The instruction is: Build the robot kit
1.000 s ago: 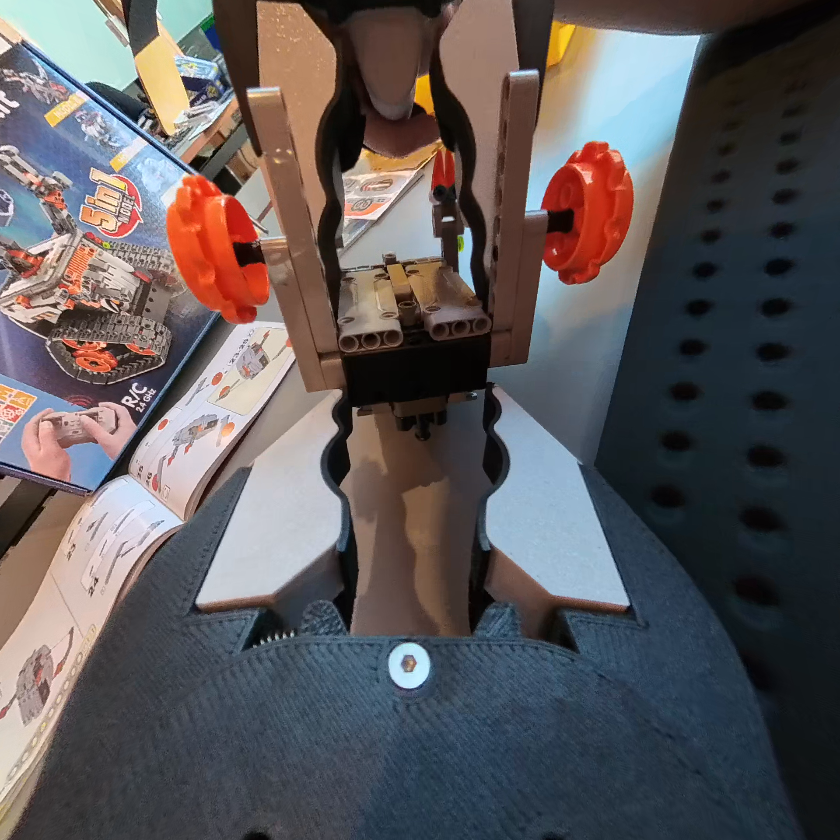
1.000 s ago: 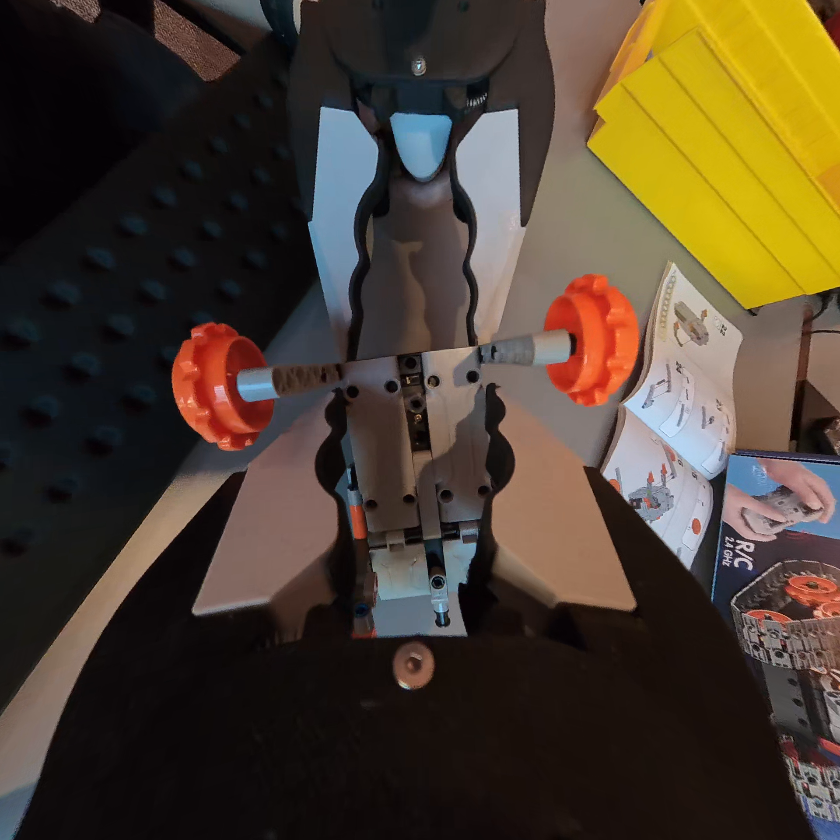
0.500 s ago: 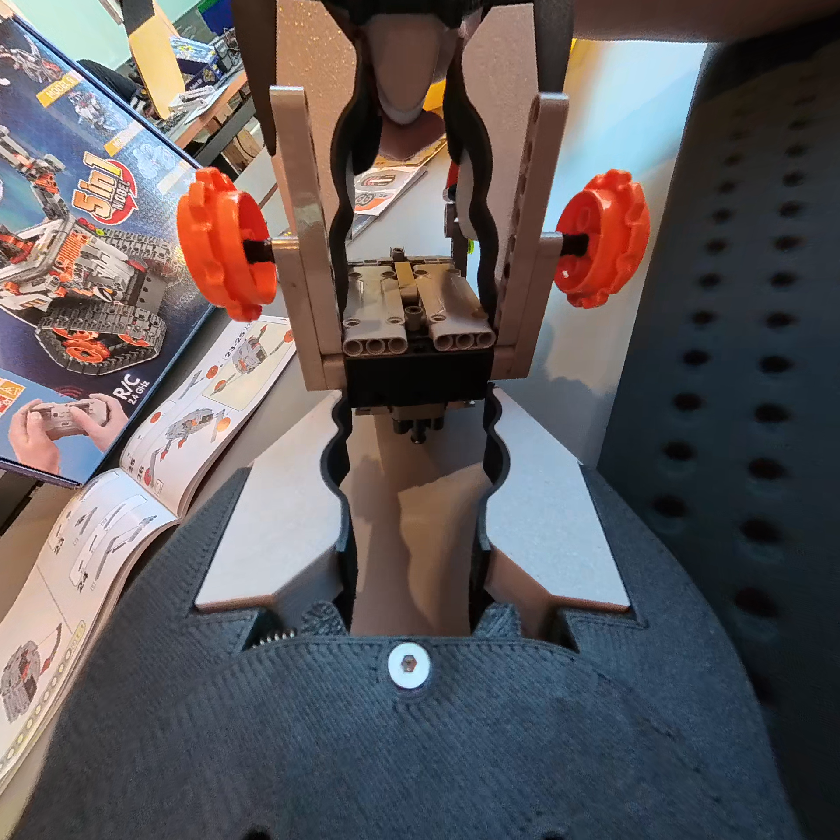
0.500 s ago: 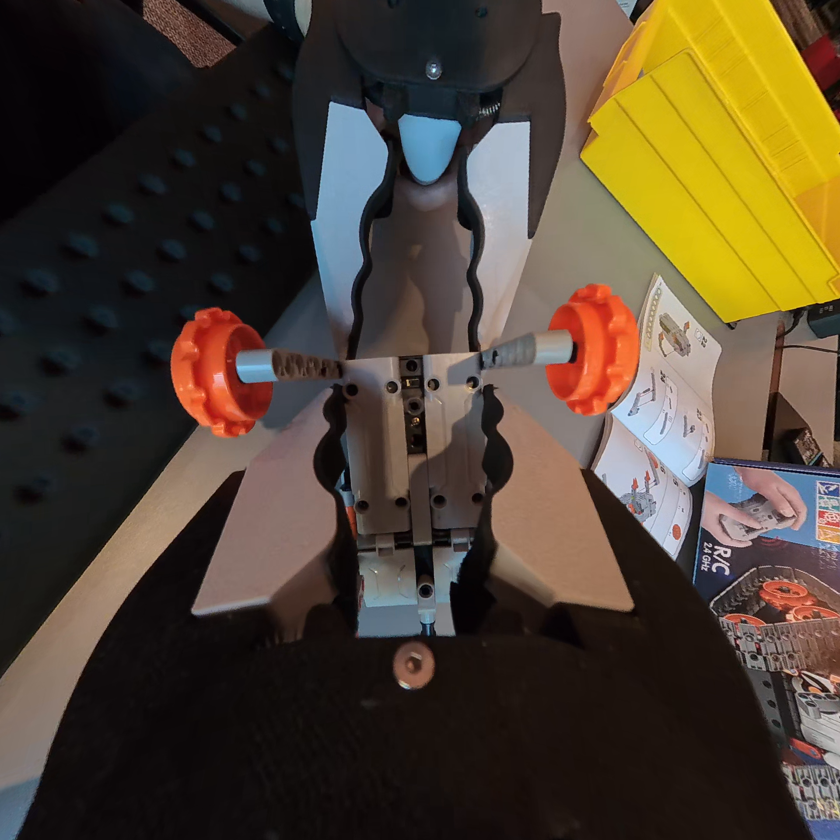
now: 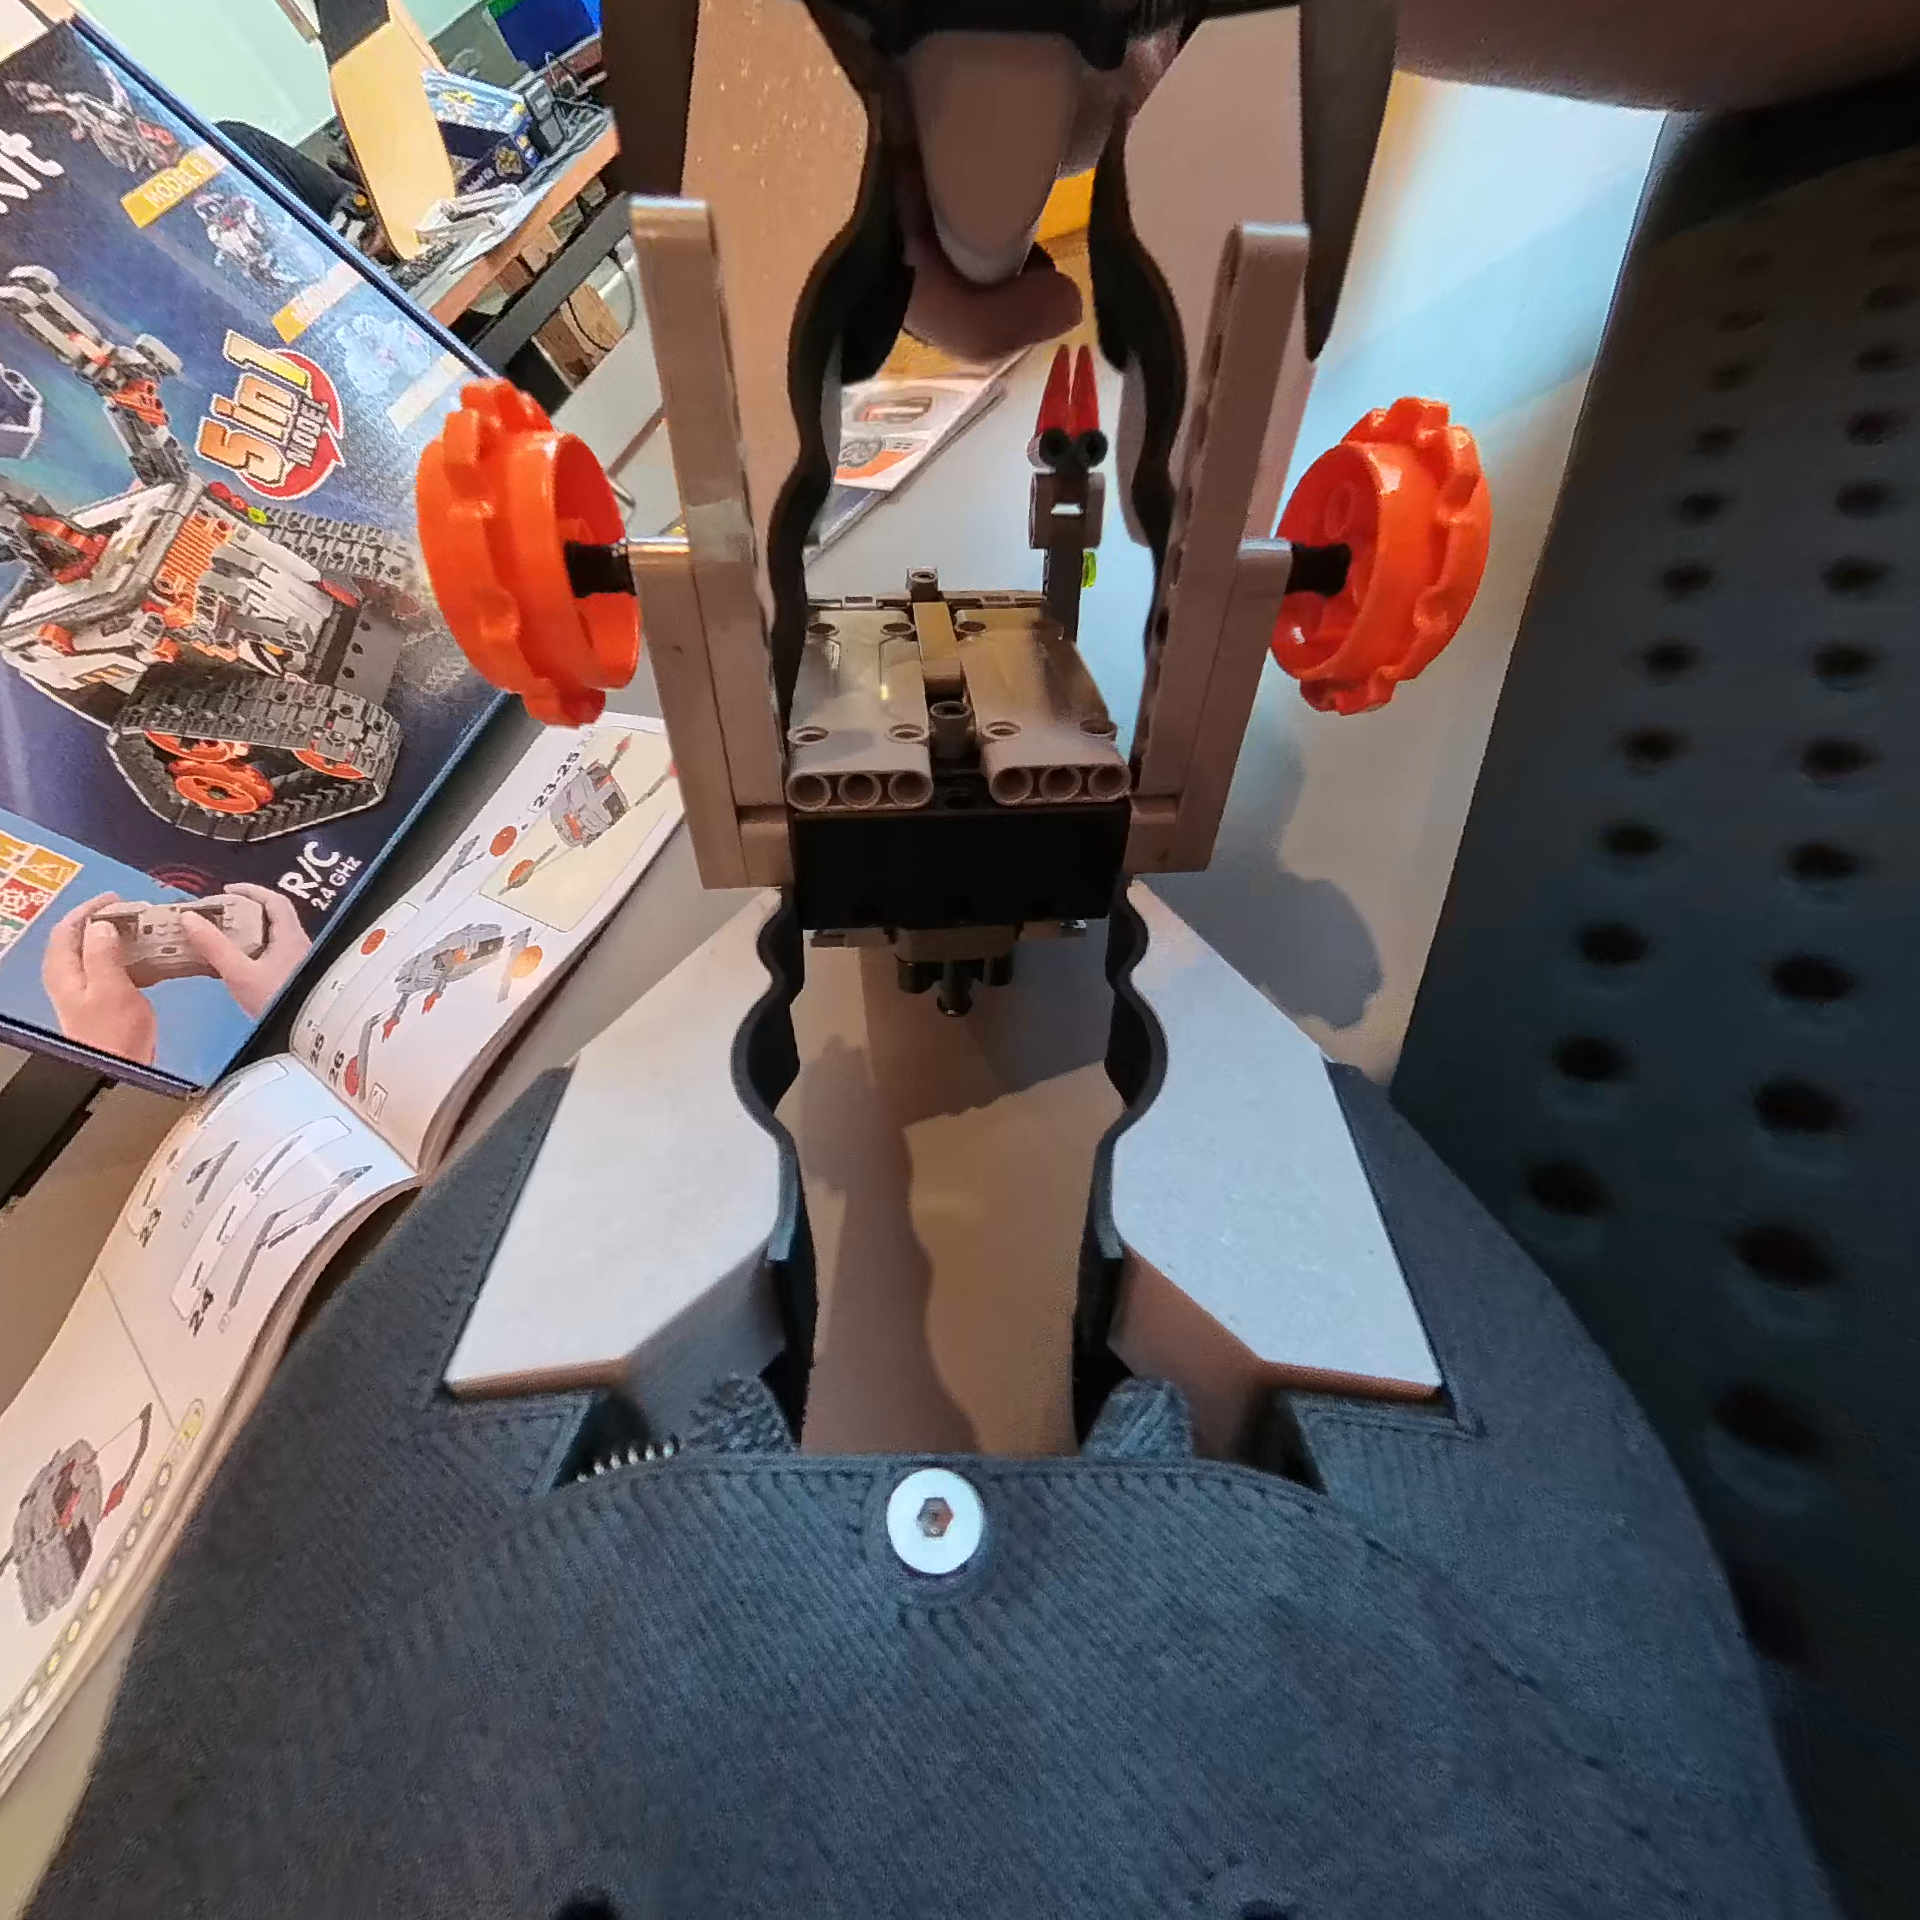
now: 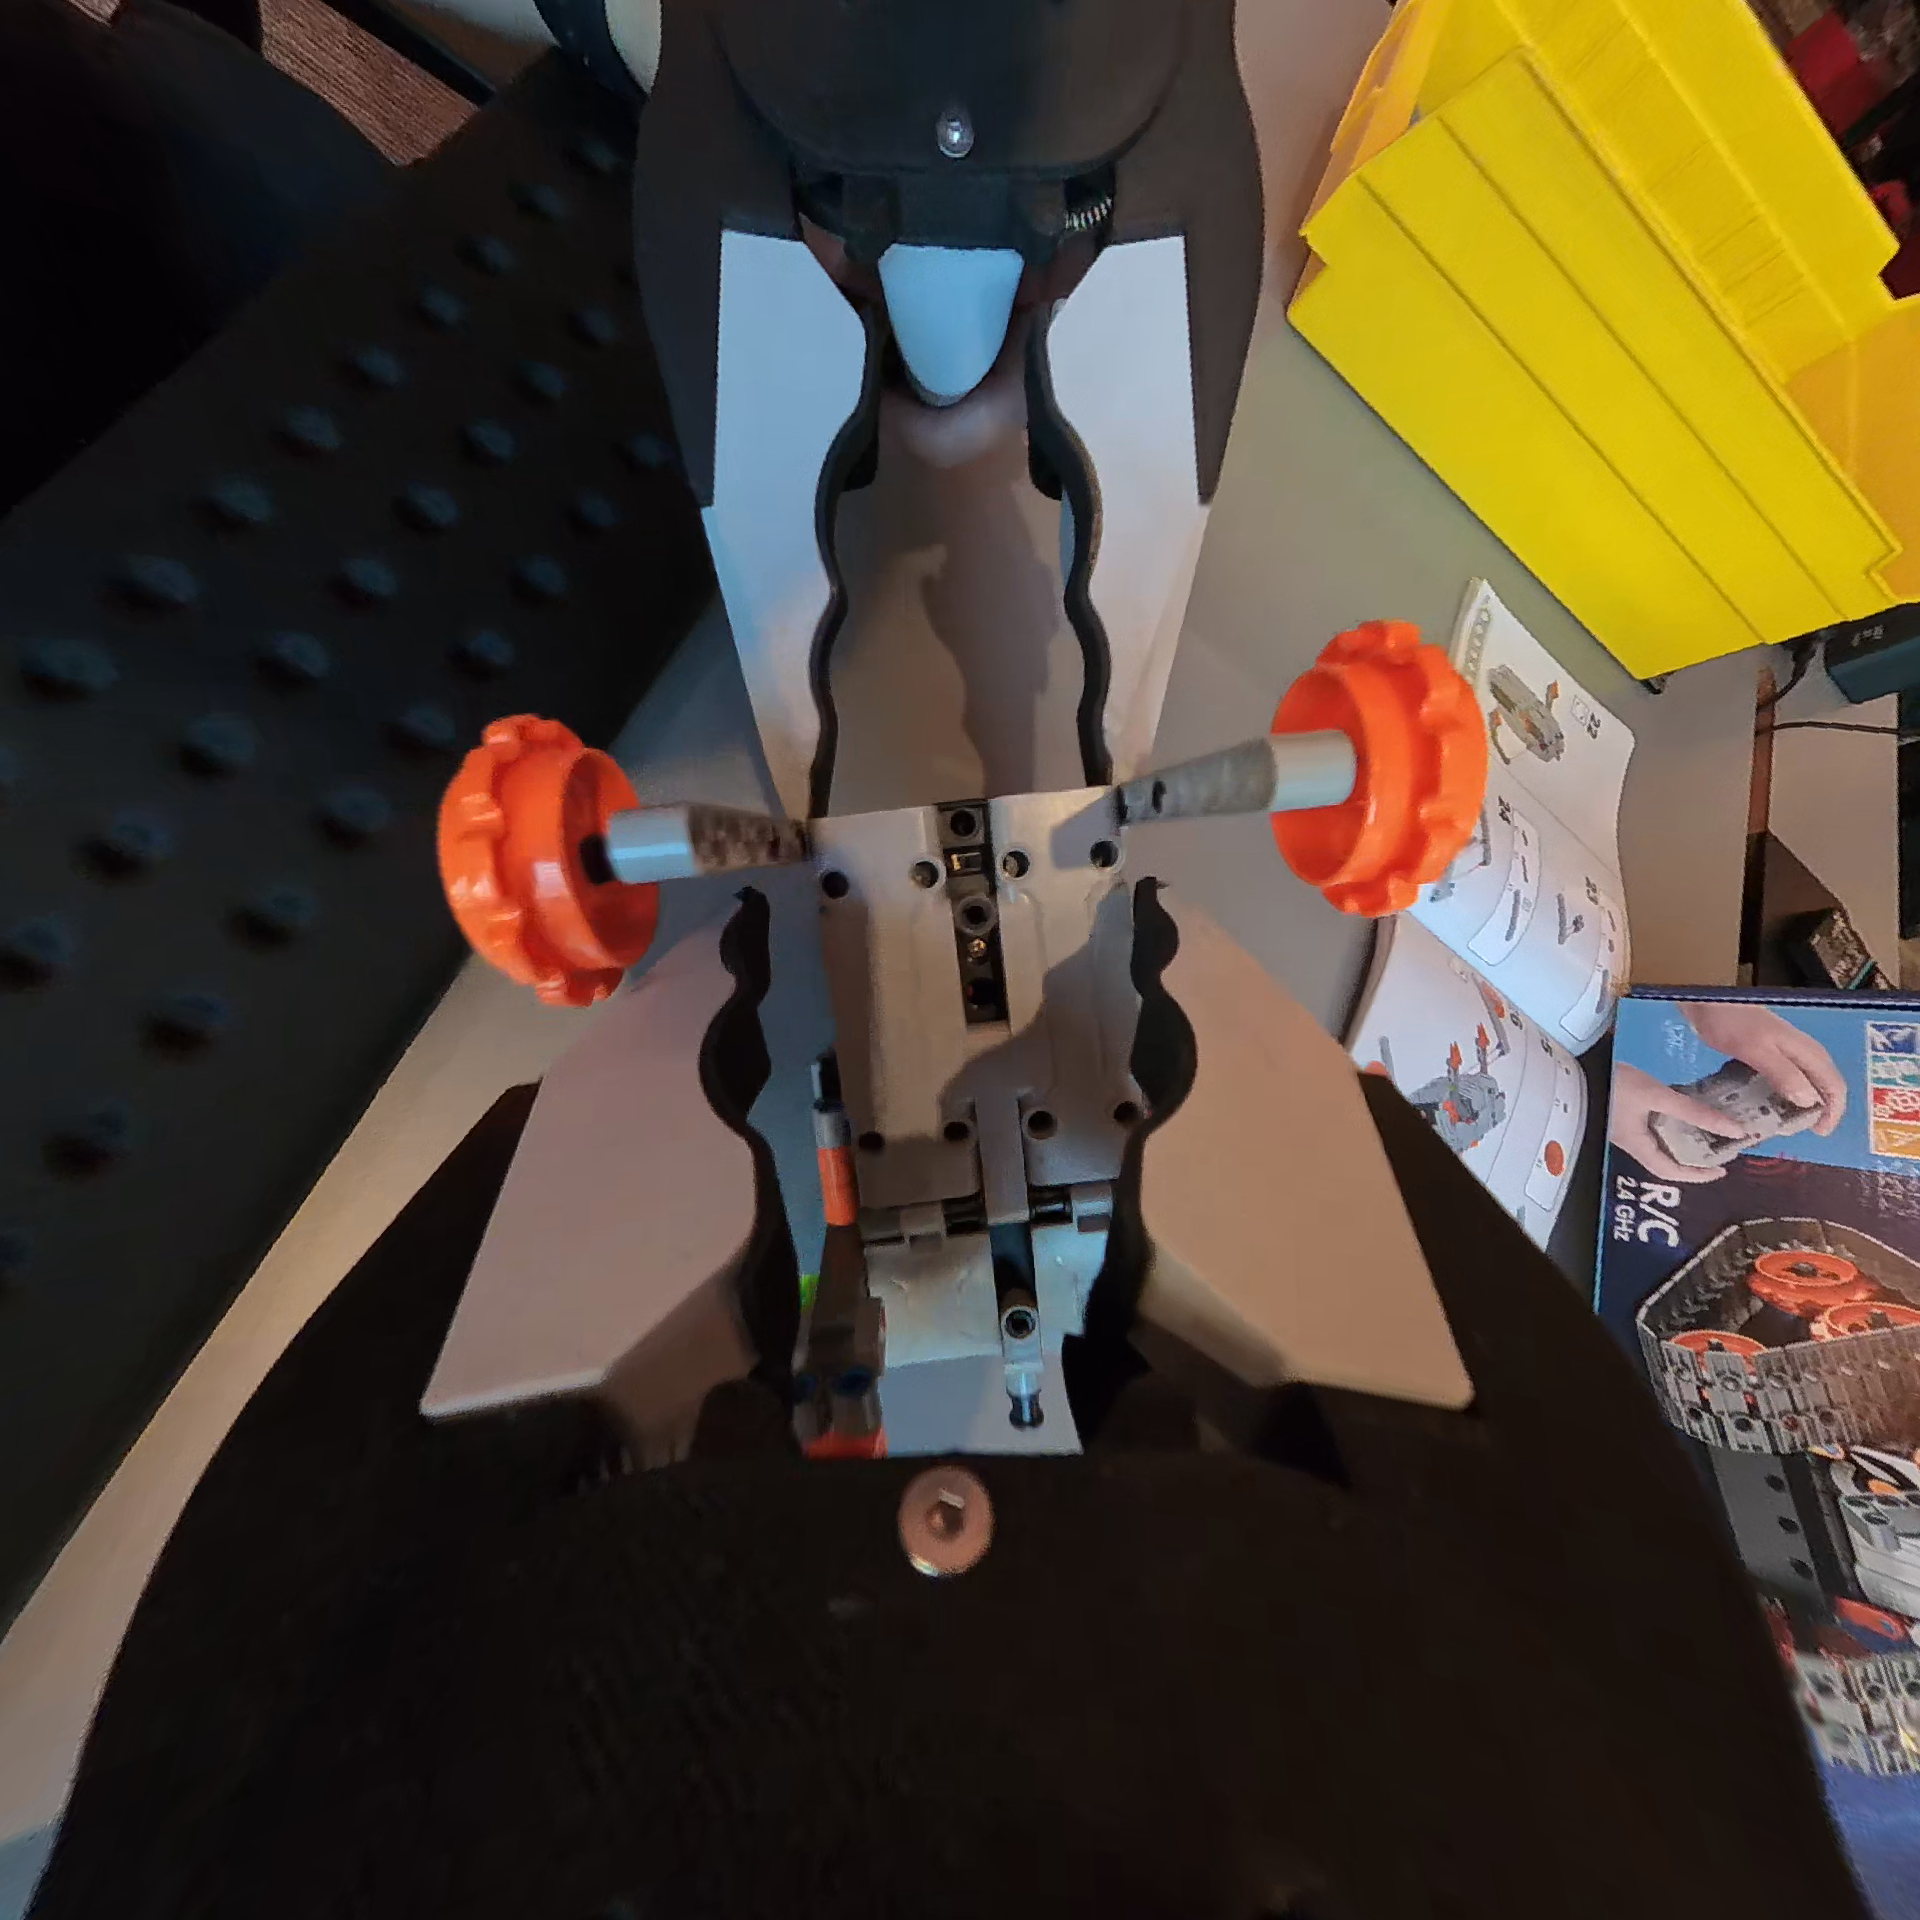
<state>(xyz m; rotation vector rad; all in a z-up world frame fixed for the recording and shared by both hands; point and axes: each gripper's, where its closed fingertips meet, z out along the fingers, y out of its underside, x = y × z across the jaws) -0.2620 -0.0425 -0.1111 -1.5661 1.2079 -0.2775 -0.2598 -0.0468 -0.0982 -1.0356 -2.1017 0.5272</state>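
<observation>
Model (image 5: 956, 790) drawn nearer — both grippers level, opposed, jaws clamping it

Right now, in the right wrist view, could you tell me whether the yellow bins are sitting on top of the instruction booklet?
No, the yellow bins stand on the table beyond the instruction booklet, apart from it.

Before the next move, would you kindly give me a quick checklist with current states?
1. Right gripper fingers clamp the model: ok.
2. Left gripper bite on the model's black end: cannot tell.
3. Both orange wheels seated on axles: ok.
4. Wheel clearance from booklet and box: cannot tell.
5. Red-tipped part attached: ok.
</observation>
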